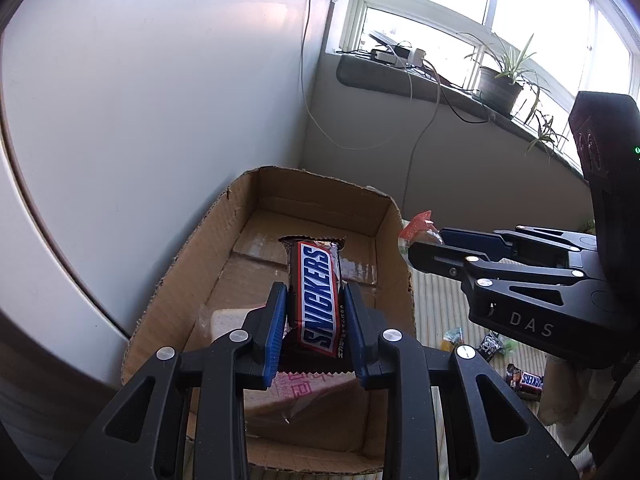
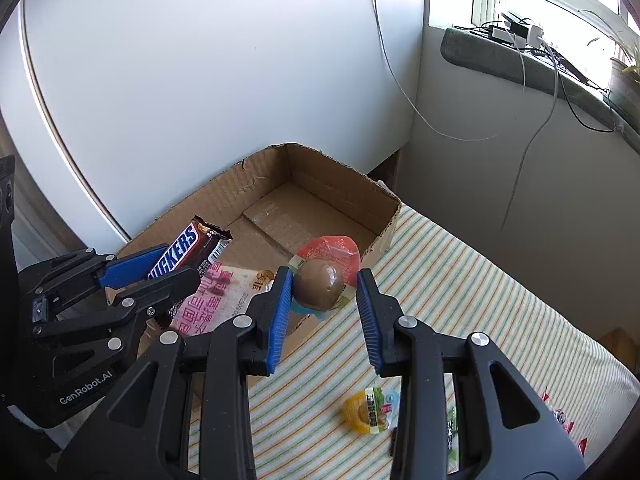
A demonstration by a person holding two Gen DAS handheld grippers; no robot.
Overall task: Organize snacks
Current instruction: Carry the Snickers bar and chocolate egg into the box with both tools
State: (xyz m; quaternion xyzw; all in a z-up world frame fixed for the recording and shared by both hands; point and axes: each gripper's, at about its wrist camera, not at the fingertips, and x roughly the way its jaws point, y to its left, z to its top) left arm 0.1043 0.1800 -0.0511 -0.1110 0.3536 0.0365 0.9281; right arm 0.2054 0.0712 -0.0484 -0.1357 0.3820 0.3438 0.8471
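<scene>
A cardboard box [image 2: 320, 204] sits on a striped cloth [image 2: 460, 300] by the wall. The left gripper [image 1: 315, 312] has its jaws clamped on a Snickers [image 1: 318, 300] above the box. The right gripper [image 2: 324, 300] has its jaws clamped on a wrapped egg [image 2: 320, 286] at the box edge. Only the right view shows a yellow snack [image 2: 370, 410]; only the left, another Snickers [image 1: 526, 382].

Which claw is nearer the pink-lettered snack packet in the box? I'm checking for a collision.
Left. The left claw, shut on the Snickers bar, hangs right over the packet; the right claw is beside the box.
</scene>
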